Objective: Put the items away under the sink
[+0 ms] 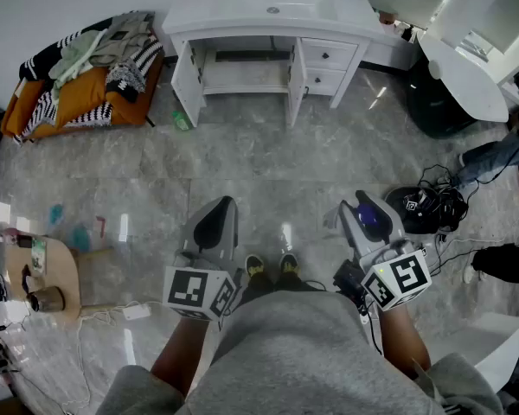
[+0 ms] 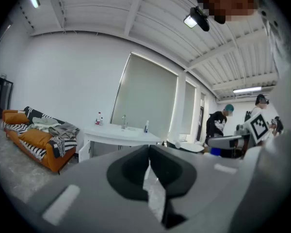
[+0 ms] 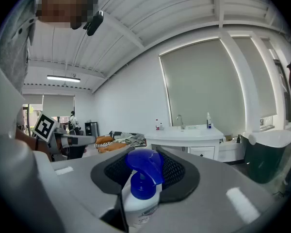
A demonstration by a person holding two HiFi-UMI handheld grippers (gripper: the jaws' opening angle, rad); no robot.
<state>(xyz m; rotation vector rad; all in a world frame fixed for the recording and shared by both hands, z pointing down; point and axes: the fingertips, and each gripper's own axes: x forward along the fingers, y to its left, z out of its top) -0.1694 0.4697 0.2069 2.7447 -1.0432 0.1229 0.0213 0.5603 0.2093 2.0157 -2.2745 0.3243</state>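
My right gripper (image 1: 369, 219) is shut on a white spray bottle with a blue trigger head (image 3: 141, 178), which stands upright between its jaws (image 3: 144, 161). My left gripper (image 1: 214, 225) is held level beside it; its dark pads (image 2: 131, 171) meet with nothing between them. Both are at waist height above my shoes. The white sink cabinet (image 1: 268, 11) stands far ahead across the floor, both doors (image 1: 187, 72) swung open on a bare shelf (image 1: 242, 74). It also shows small in the left gripper view (image 2: 117, 136) and the right gripper view (image 3: 184, 136).
A green bottle (image 1: 181, 120) lies on the floor by the cabinet's left door. An orange couch (image 1: 78, 80) piled with clothes is at back left. A small round table (image 1: 52, 275) stands at left. Cables (image 1: 432, 201), a dark bin (image 1: 437, 102) and a white tub (image 1: 467, 67) crowd the right.
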